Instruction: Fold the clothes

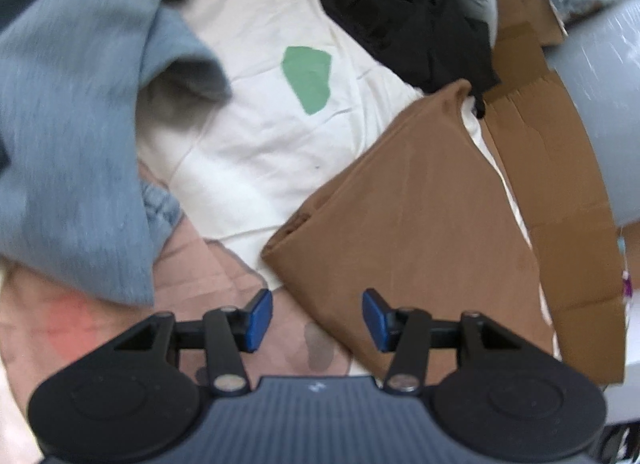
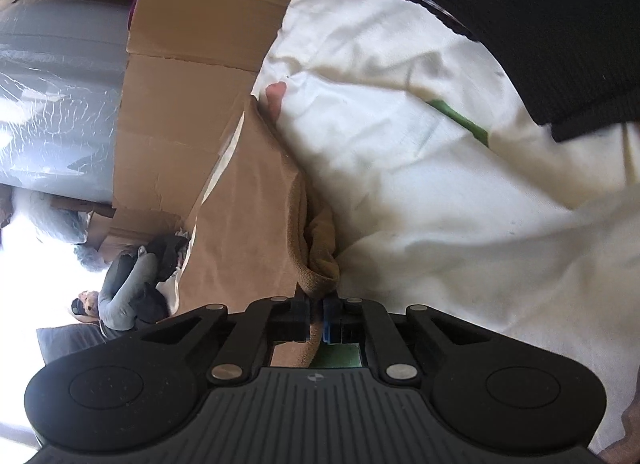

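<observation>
Left gripper [image 1: 317, 320], jaws spread wide and empty, hovering above the near corner of a folded brown garment [image 1: 404, 224]. The garment lies flat on a cream sheet [image 1: 248, 144] printed with green patches, its far side against flattened cardboard [image 1: 560, 200]. Right gripper [image 2: 316, 318], jaws closed tight on a bunched ribbed edge of the same brown garment [image 2: 248, 224] at the sheet's [image 2: 440, 204] border. A blue-grey sweater [image 1: 68, 136] hangs at the left of the left wrist view; a black garment [image 1: 404, 20] lies toward the sheet's far edge.
</observation>
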Available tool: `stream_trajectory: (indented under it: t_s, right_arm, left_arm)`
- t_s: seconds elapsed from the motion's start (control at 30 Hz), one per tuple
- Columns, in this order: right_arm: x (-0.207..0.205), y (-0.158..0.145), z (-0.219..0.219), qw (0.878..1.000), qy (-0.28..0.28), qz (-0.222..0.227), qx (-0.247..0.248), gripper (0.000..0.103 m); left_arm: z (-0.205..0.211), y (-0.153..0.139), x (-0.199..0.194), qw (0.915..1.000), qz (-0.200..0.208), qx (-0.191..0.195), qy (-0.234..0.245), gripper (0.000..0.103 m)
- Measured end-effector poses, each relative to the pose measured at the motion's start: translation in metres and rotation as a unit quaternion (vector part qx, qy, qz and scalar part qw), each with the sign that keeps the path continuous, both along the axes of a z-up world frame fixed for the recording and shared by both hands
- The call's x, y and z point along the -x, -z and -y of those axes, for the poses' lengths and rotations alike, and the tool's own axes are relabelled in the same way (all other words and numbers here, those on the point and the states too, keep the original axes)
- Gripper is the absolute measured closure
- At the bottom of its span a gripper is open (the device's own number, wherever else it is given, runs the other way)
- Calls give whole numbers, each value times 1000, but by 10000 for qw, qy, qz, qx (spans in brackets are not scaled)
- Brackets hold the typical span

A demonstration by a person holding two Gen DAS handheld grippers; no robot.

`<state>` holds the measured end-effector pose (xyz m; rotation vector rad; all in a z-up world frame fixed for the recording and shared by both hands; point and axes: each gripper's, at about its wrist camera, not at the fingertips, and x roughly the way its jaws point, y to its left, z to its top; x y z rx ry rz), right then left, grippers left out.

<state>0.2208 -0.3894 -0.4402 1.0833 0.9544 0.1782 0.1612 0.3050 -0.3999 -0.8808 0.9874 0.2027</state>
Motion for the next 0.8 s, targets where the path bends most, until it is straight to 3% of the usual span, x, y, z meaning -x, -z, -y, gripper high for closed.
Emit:
stream_trajectory:
  t_s: [0.23, 0.53, 0.57, 0.63, 0.8]
  right_arm:
    - [-3, -8, 1, 9999, -32, -126, 48, 99]
    - [-9, -13, 3, 9992, -141, -372, 68, 99]
    - [-9, -14, 2, 9991, -152, -380, 93, 99]
    - [-9, -15, 1, 9991, -143, -378, 116, 99]
    - [-8, -16, -3, 9994, -188, -296, 61, 98]
  left_arm:
    - [-3, 20, 0, 9985, 191, 392, -343, 51]
    - [-12, 37, -2, 9932, 759, 761, -448, 48]
    - [-13, 38, -2, 9929, 802, 774, -412, 51]
    - [-15, 39, 1, 9922, 843, 843, -354, 66]
    - [-17, 43, 4, 9923, 865, 838, -274, 67]
